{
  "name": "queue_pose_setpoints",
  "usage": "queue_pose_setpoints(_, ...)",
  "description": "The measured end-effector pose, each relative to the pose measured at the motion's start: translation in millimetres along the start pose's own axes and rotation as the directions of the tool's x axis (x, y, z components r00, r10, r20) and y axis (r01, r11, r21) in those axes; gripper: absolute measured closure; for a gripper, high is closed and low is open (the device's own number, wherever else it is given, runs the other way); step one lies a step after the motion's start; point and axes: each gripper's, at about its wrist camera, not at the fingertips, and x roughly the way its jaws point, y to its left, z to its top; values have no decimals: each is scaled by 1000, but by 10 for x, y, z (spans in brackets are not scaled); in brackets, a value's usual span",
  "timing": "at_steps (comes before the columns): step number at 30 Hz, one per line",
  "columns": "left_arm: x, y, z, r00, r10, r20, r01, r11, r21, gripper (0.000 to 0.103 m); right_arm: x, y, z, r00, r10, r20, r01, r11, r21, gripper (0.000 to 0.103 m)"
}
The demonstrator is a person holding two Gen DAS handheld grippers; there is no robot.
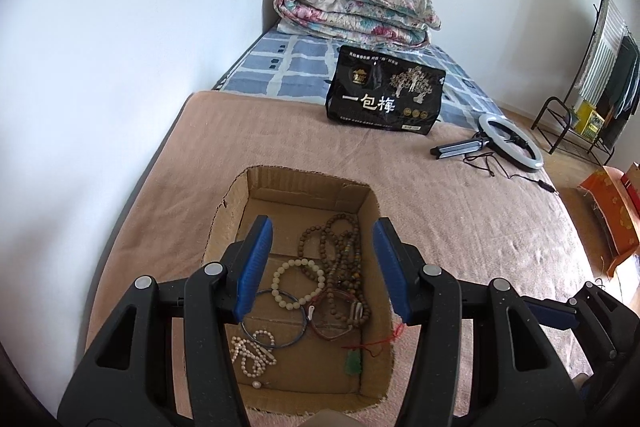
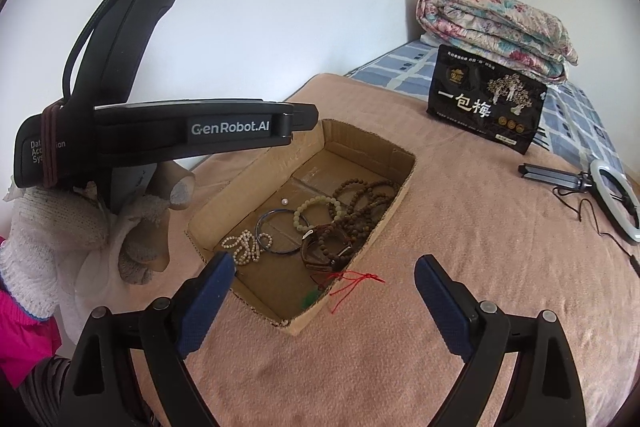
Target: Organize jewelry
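Note:
An open cardboard box [image 1: 362,205] [image 2: 376,143] lies on the pink bed cover and holds the jewelry: a pale bead bracelet [image 1: 298,281] [image 2: 318,213], brown wooden bead strands [image 1: 344,247] [image 2: 366,201], a blue bangle [image 1: 276,321] [image 2: 276,231], a pearl string [image 1: 250,353] [image 2: 242,247], a loose pearl [image 2: 285,201] and a green pendant on red cord [image 1: 354,365] [image 2: 352,279]. My left gripper [image 1: 324,267] is open and empty above the box. My right gripper [image 2: 324,301] is open and empty over the box's near corner.
A black snack bag [image 1: 386,93] [image 2: 486,107] stands further back. A folded floral quilt [image 1: 356,9] [image 2: 500,31] lies at the bed's head. A ring light on a tripod [image 1: 508,143] [image 2: 612,203] lies at the right. A metal rack [image 1: 588,87] stands by the wall.

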Motion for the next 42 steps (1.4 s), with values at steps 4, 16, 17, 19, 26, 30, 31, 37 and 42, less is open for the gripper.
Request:
queue_pose_setpoints(4,-241,-131,-38,999,11,32,-12,1000,23,35,-219,-7,-26,1000,-16,25,16,1000,-2,9)
queue_pose_setpoints(16,-985,-495,-230,994,22,105,-27,999,45,25,-907,-138,-181,991,-78,105,79,997,-13,0)
queue_pose_setpoints(17,-1050,-535,-255,993,28,115,-34,998,55,25,-953,-154,-206,990,-86,110,88,996,-18,0)
queue_pose_setpoints(19,-1153,-598,-304,991,34,126,-43,997,69,22,-1021,-182,-245,988,-103,116,106,994,-22,0)
queue_pose_setpoints(26,-1372,-792,-492,988,51,148,-65,993,95,11,-1209,-335,-330,976,-150,157,151,989,9,0)
queue_pose_setpoints(30,-1393,-881,-570,987,58,153,-76,991,109,7,-1225,-455,-368,972,-163,169,158,986,43,0)
queue_pose_setpoints(31,-1390,-894,-585,986,60,155,-79,990,115,7,-1222,-491,-391,970,-172,173,164,985,57,0)
queue_pose_setpoints(37,-1395,-921,-654,984,75,163,-95,989,115,1,-1133,-705,-477,969,-193,151,175,977,124,0)
queue_pose_setpoints(42,-1410,-873,-661,979,95,182,-114,989,95,1,-1076,-746,-519,967,-215,139,200,973,117,0)
